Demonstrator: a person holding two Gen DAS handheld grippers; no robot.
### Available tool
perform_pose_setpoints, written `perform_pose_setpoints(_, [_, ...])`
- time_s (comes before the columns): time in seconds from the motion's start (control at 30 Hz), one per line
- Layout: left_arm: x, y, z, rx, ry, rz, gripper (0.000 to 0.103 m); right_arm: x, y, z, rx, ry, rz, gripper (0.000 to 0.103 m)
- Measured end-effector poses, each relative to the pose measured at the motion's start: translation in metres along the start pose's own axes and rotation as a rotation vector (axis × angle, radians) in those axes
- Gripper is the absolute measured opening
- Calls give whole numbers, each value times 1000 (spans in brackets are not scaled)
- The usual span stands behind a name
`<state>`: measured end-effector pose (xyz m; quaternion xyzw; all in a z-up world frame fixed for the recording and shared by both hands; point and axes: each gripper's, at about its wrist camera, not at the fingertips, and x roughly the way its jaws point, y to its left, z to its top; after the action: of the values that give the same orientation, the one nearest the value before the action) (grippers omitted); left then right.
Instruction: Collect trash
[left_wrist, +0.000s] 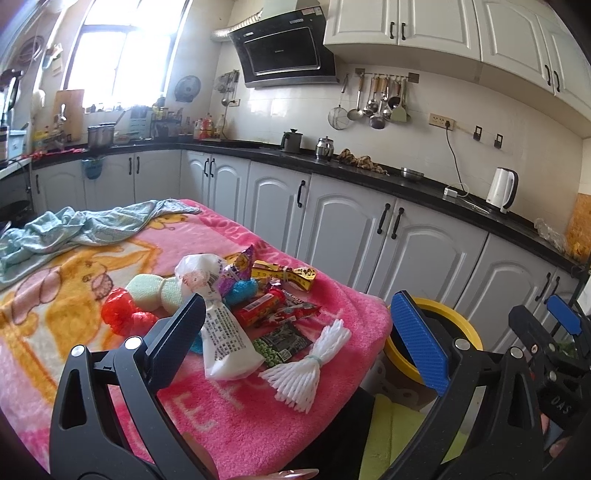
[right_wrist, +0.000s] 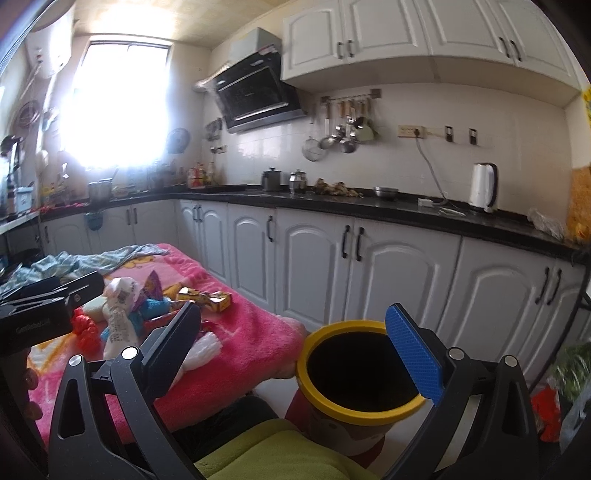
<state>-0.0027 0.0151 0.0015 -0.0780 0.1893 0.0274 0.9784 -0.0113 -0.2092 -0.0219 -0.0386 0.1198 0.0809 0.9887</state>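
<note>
Both jaws wide open, nothing held. Left gripper (left_wrist: 303, 332) hangs over the near end of the trash pile; right gripper (right_wrist: 295, 354) sits above the gap between the table edge and the bin, blue pad (right_wrist: 413, 354) over the bin's rim.

Landmark: the round yellow-rimmed waste bin (right_wrist: 314, 354) with a dark inside, standing on the floor just off the corner of the fluffy pink cartoon-print blanket (left_wrist: 229, 413) that covers the table.

Relative to the bin, all trash lies on the blanket, to its left:
- nearest: white foam-net fruit sleeve (left_wrist: 308, 365) tied in the middle with a rubber band, close to the blanket corner
- just beyond: dark snack packet with green peas printed on it (left_wrist: 280, 343)
- beside that: long white plastic pouch with black print (left_wrist: 221, 343), neck pointing away, its upper part behind the left gripper's black finger (left_wrist: 177, 332)
- behind: red snack wrappers (left_wrist: 280, 310), yellow-red crumpled wrapper (left_wrist: 284, 275), purple foil wrapper (left_wrist: 236, 273)
- farther left: pale green sponge-like piece (left_wrist: 155, 291), crumpled red plastic bag (left_wrist: 123, 314)
- a blue fuzzy item (left_wrist: 242, 290) under the wrappers, likely cloth or sponge; can't tell

Farthest from the bin: rumpled light blue cloth (left_wrist: 74, 229) at the blanket's far end.

In the right wrist view the pile is blurred.
</note>
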Motion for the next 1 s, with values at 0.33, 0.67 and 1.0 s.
perform_pose_setpoints(0.33, [-1,32,7,-79,-13,72,92,12,39,11,-95,32,136,97])
perform_pose_setpoints(0.67, [-3,84,13,-192,-26,179,92,37,70,25,-101,113,255,97])
perform_pose_setpoints(1.0, [3,133,9,-295,1,273,92,85,98,28,-87,202,311,97])
